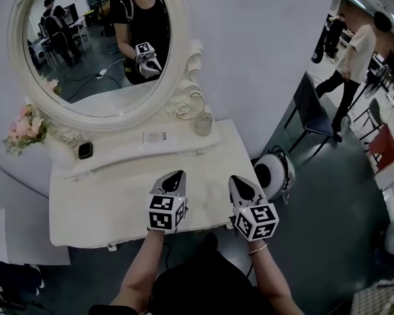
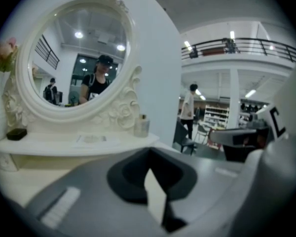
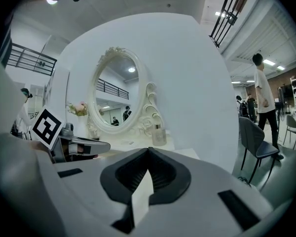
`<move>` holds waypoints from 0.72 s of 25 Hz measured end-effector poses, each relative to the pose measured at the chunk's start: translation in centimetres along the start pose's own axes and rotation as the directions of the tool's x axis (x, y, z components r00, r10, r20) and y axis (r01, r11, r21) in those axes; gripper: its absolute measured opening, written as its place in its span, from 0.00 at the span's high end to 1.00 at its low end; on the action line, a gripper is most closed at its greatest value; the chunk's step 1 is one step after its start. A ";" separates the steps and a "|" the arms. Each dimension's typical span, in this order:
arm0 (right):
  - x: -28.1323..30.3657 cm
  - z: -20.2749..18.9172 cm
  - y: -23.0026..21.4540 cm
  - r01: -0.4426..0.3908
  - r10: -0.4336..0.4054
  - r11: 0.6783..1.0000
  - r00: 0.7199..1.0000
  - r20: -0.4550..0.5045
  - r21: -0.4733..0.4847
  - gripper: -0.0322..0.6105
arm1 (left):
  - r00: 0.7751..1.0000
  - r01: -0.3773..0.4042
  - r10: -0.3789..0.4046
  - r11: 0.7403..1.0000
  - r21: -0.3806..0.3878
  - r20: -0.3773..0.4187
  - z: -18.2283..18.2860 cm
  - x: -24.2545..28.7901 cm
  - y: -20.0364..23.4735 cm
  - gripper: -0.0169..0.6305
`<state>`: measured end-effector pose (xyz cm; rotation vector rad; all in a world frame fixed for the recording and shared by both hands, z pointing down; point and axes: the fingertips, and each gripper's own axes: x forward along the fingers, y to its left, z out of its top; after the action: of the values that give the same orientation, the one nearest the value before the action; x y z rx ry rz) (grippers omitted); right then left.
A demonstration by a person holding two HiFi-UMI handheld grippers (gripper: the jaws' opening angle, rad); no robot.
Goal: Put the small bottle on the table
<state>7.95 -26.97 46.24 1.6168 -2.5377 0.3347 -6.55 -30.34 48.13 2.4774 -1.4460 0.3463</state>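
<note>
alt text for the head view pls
Two shut, empty tongs, left tongs and right tongs, are held over a white dressing table. A small pale bottle stands on its raised shelf beside an oval white-framed mirror.

One bottle (image 1: 203,122), one mirror (image 1: 98,41)

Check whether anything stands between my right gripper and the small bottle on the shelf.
Nothing visible does. The small bottle stands at the right end of the shelf, beside the mirror frame. Only tabletop lies between it and the right gripper, whose jaws are shut and empty.
</note>
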 end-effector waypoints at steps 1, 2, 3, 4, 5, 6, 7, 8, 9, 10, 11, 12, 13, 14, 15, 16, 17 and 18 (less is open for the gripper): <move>0.0 0.0 -0.1 0.002 -0.002 1.000 1.000 -0.001 0.000 0.95 | 1.000 0.001 -0.001 1.000 -0.003 0.000 0.1 0.1 -0.1 0.96; 0.0 0.0 -0.2 0.003 -0.003 1.000 1.000 -0.001 -0.001 0.95 | 1.000 0.004 -0.004 1.000 -0.003 0.002 0.1 0.2 -0.1 0.96; 0.0 0.1 -0.3 0.005 -0.005 1.000 1.000 -0.002 -0.001 0.94 | 1.000 0.006 -0.006 1.000 -0.003 0.003 0.2 0.4 -0.2 0.96; 0.0 0.1 -0.4 0.005 -0.005 1.000 1.000 -0.003 -0.001 0.95 | 1.000 0.007 -0.007 1.000 -0.001 0.003 0.4 0.5 -0.2 0.96; 0.0 0.0 -0.5 0.006 -0.006 1.000 1.000 -0.004 0.001 0.95 | 1.000 0.009 -0.009 1.000 0.000 0.004 0.5 0.6 -0.3 0.96; -0.1 0.0 -0.6 0.007 -0.007 1.000 1.000 -0.006 0.003 0.95 | 1.000 0.010 -0.010 1.000 0.001 0.005 0.6 0.7 -0.4 0.96; -0.1 0.0 -0.7 0.007 -0.007 1.000 1.000 -0.007 0.004 0.95 | 1.000 0.011 -0.011 1.000 0.002 0.005 0.6 0.8 -0.5 0.96; -0.1 -0.1 -0.8 0.007 -0.007 1.000 1.000 -0.008 0.006 0.95 | 1.000 0.011 -0.011 1.000 0.003 0.005 0.7 1.0 -0.6 0.96; -0.1 -0.1 -0.9 0.007 -0.007 1.000 1.000 -0.007 0.007 0.95 | 1.000 0.012 -0.012 1.000 0.003 0.004 0.7 1.1 -0.7 0.96; -0.2 -0.1 -1.0 0.008 -0.008 1.000 1.000 -0.006 0.010 0.95 | 1.000 0.013 -0.013 1.000 0.001 0.004 0.8 1.2 -0.8 0.96; -0.2 -0.1 -1.1 0.010 -0.009 1.000 1.000 -0.005 0.013 0.95 | 1.000 0.014 -0.014 1.000 -0.001 0.003 0.8 1.3 -0.9 0.96; -0.2 -0.1 -1.3 0.011 -0.011 1.000 1.000 -0.004 0.015 0.94 | 1.000 0.015 -0.015 1.000 -0.002 0.002 0.8 1.3 -1.0 0.96; -0.2 -0.1 -1.4 0.013 -0.013 1.000 1.000 -0.003 0.018 0.95 | 1.000 0.016 -0.016 1.000 -0.002 0.001 0.8 1.4 -1.0 0.96; -0.2 -0.1 -1.5 0.014 -0.014 1.000 1.000 -0.002 0.019 0.94 | 1.000 0.018 -0.018 1.000 -0.002 0.000 0.8 1.5 -1.1 0.96; -0.3 -0.1 -1.7 0.015 -0.015 1.000 1.000 -0.002 0.019 0.94 | 1.000 0.019 -0.019 1.000 -0.001 -0.001 0.8 1.7 -1.2 0.96; -0.3 -0.1 -1.8 0.015 -0.015 1.000 1.000 -0.002 0.020 0.94 | 1.000 0.019 -0.019 1.000 -0.002 -0.001 0.8 1.8 -1.3 0.96; -0.3 -0.1 -1.9 0.015 -0.015 1.000 1.000 -0.002 0.021 0.95 | 1.000 0.019 -0.019 1.000 -0.003 -0.002 0.8 1.9 -1.4 0.96; -0.3 -0.1 -2.0 0.015 -0.015 1.000 1.000 -0.002 0.022 0.95 | 1.000 0.018 -0.018 1.000 -0.003 -0.004 0.7 2.0 -1.4 0.96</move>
<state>9.90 -27.50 46.56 1.6411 -2.5286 0.3639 -4.31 -31.54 47.97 2.4843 -1.4211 0.3453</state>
